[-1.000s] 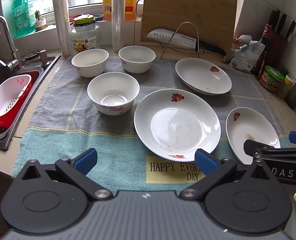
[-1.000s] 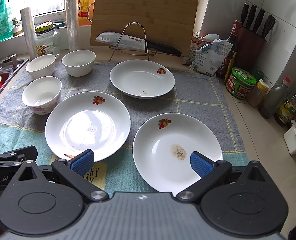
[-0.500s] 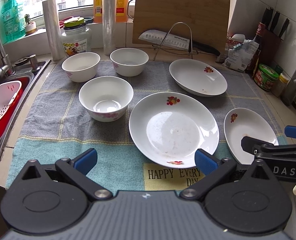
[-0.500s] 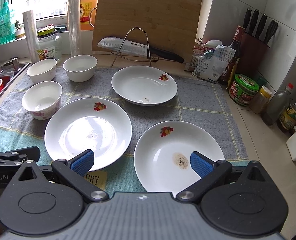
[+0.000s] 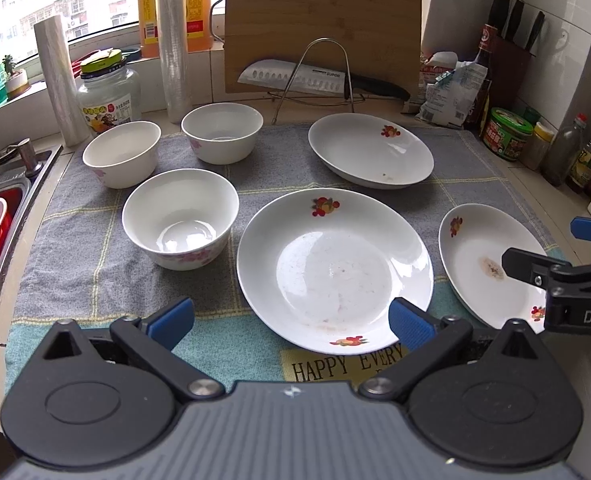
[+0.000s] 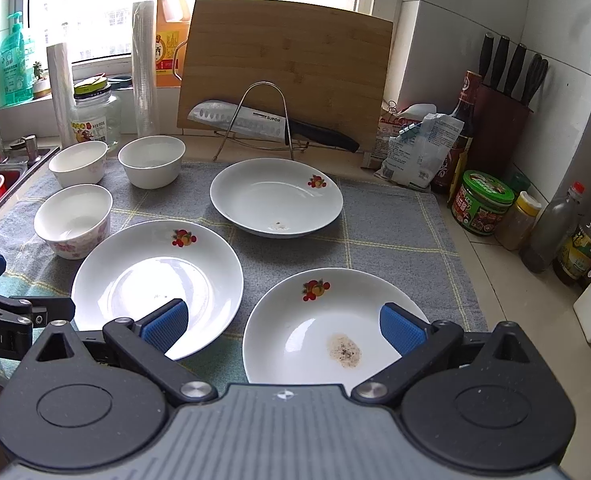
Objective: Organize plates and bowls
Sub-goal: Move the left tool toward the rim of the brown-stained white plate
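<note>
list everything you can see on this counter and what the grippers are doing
plates: 3, white with fruit print, on towel, centre and right
bowls: 3, white, on towel, left
towel: 1, grey and teal, covers counter
cutting board: 1, wooden, leaning at back
knife: 1, on wire rack
knife block: 1, dark red, right corner
sink: left edge
left gripper: open, empty
right gripper: open, empty

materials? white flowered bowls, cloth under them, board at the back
White flowered bowls: likely glazed ceramic, glossy highlights. Grey-and-teal mat: woven terry-like cloth, matte looped texture. Tan cutting board: looks like bamboo or wood, visible grain strips.
</note>
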The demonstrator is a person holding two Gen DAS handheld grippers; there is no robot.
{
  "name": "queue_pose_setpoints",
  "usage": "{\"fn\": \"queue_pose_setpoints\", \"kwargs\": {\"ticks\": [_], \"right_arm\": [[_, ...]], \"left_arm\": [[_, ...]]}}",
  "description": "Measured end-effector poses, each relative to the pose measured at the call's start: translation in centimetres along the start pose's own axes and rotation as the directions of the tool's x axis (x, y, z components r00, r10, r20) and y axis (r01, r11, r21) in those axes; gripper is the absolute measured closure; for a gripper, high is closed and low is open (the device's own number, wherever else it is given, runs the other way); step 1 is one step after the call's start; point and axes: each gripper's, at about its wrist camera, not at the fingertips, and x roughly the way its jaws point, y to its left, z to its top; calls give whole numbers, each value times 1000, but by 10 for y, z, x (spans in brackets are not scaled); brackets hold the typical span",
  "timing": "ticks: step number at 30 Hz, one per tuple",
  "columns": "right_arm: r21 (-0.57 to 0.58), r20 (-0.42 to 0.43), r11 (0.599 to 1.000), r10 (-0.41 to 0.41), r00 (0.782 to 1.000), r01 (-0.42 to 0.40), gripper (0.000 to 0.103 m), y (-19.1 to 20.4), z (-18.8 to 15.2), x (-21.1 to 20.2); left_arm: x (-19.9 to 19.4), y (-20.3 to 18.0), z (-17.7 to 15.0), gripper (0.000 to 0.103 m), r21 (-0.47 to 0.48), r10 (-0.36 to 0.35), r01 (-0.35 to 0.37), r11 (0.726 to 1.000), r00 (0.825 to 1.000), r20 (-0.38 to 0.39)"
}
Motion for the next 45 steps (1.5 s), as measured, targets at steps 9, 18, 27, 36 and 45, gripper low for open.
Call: {"fn": "queue_pose_setpoints", "kwargs": {"ticks": [9,18,27,36,45], "right_arm": [[106,-75,990,-84,994,91,0,-30,-46,11],[139,-144,987,-60,988,80,0,-42,-80,18],[96,-189,995,-9,982,28,0,-50,-91,52],[37,-170,995,99,981,-94,0,-68,-92,71],[-74,-135,974,201,970,-212,0,-82,-95,75]], "left_arm": [[21,-3,1,1,67,-120,119,991,993,9],[36,-20,4,1,111,-194,196,974,981,-28],[43,-43,6,1,133,-204,211,969,977,-62],[51,-78,21,1,159,-207,218,963,975,-81],[68,-126,44,1,170,-224,238,956,970,-100]]}}
